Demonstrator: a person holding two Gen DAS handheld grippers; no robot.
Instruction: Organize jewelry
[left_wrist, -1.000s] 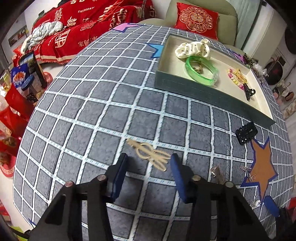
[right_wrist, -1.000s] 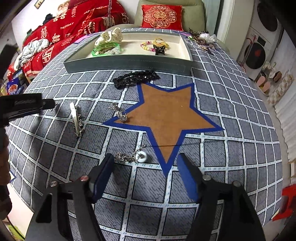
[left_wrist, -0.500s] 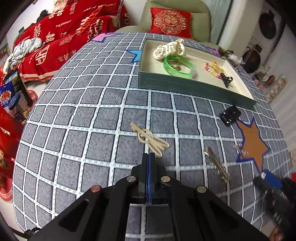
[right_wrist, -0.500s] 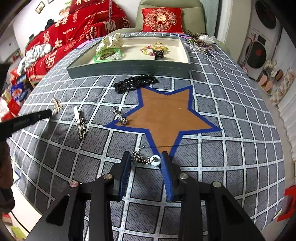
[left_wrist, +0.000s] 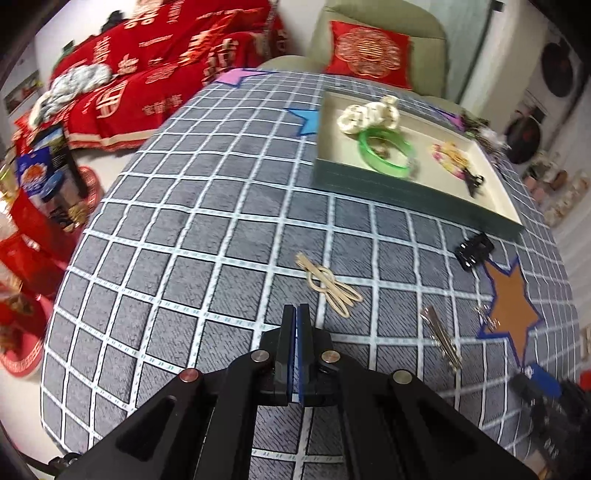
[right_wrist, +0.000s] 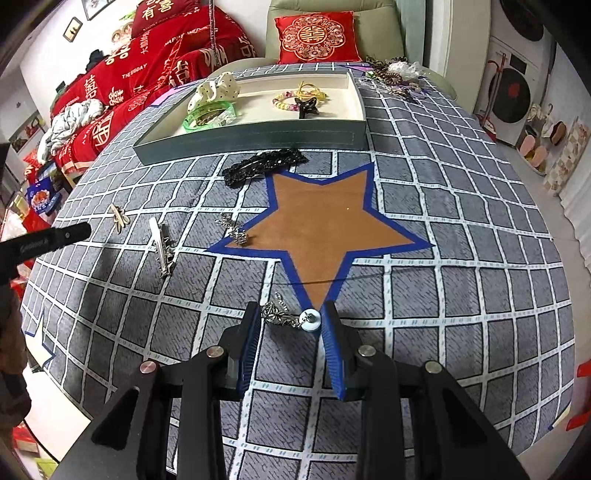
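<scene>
My left gripper (left_wrist: 295, 312) is shut and empty, just short of a gold hair clip (left_wrist: 328, 284) on the grey checked cloth. My right gripper (right_wrist: 291, 314) is narrowed around a silver brooch with a white bead (right_wrist: 291, 316), one jaw on each side, at the tip of the brown star (right_wrist: 325, 221). The green-walled tray (right_wrist: 255, 136) at the back holds a green bangle (right_wrist: 208, 114), a white spotted scrunchie (right_wrist: 216, 90), a bead bracelet (right_wrist: 286, 101) and a black claw clip (right_wrist: 308, 107).
On the cloth lie a black beaded barrette (right_wrist: 264, 166), a silver hair clip (right_wrist: 162, 247) and a small silver brooch (right_wrist: 234, 230). More jewelry is piled at the far right corner (right_wrist: 395, 75). A red blanket (right_wrist: 147, 55) and cushion lie beyond.
My left gripper closed empty and pulled back from the gold clip. My right gripper moved down over the silver brooch and narrowed its jaws around it.
</scene>
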